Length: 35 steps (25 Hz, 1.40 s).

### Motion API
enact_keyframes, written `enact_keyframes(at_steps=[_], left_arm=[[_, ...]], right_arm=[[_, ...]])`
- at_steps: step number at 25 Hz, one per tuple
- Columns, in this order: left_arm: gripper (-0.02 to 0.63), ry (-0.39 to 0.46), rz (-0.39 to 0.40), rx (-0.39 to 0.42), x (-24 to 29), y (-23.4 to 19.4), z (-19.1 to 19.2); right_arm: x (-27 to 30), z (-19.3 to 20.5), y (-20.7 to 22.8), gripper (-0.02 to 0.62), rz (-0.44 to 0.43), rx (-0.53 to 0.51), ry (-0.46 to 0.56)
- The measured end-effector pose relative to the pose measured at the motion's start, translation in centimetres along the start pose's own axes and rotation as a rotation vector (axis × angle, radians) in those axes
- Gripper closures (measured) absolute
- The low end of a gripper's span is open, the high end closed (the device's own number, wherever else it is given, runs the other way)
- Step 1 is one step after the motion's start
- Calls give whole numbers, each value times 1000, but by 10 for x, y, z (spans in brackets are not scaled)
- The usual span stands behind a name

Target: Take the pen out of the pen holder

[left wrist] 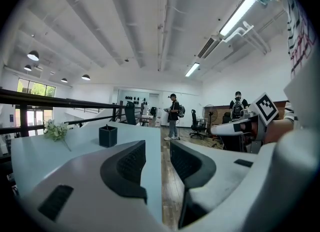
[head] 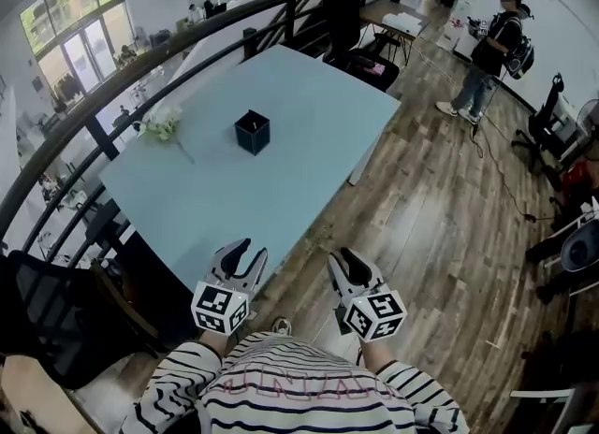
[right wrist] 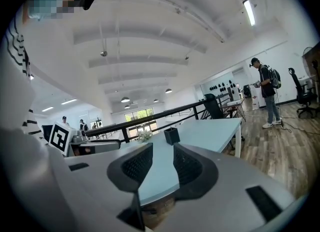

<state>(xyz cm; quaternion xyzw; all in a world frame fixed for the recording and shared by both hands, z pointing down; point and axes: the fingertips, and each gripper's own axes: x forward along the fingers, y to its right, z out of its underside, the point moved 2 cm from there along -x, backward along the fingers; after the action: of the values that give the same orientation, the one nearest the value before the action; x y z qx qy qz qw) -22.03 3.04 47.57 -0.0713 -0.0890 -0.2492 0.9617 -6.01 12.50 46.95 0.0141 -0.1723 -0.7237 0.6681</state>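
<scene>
Shirt (head: pixel 309 395) lettering illegible; black pen holder (head: pixel 252 132).

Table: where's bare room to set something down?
Most of the table is bare: the near stretch between the pen holder and the near edge, and the right side from the holder to the far corner. Only clutter: flowers by the left edge, left of the holder.

One light blue table (head: pixel 318 105), one black pen holder (head: pixel 252 132), one flower sprig (head: pixel 161 126), two grippers, left gripper (head: pixel 255 248) and right gripper (head: pixel 343 256).
</scene>
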Motion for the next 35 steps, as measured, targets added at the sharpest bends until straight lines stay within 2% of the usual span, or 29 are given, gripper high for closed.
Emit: enact_keyframes(at_steps=[4,11,22,35], left_arm=[[474,2,-13,6,24,-27,-2],[474,-23,-87,-19,57,-48,-2],[472,4,-346,-88,128,-63,-18],[471,34,-574,-81,188,-56,-32]], right_arm=[[31,-1,16,471,8,7,-6],[74,-12,53,471,-42,2,-42],[155,-44,132,471,-266,-62,-125],[200,-70,204,471,-476,-119,-172]])
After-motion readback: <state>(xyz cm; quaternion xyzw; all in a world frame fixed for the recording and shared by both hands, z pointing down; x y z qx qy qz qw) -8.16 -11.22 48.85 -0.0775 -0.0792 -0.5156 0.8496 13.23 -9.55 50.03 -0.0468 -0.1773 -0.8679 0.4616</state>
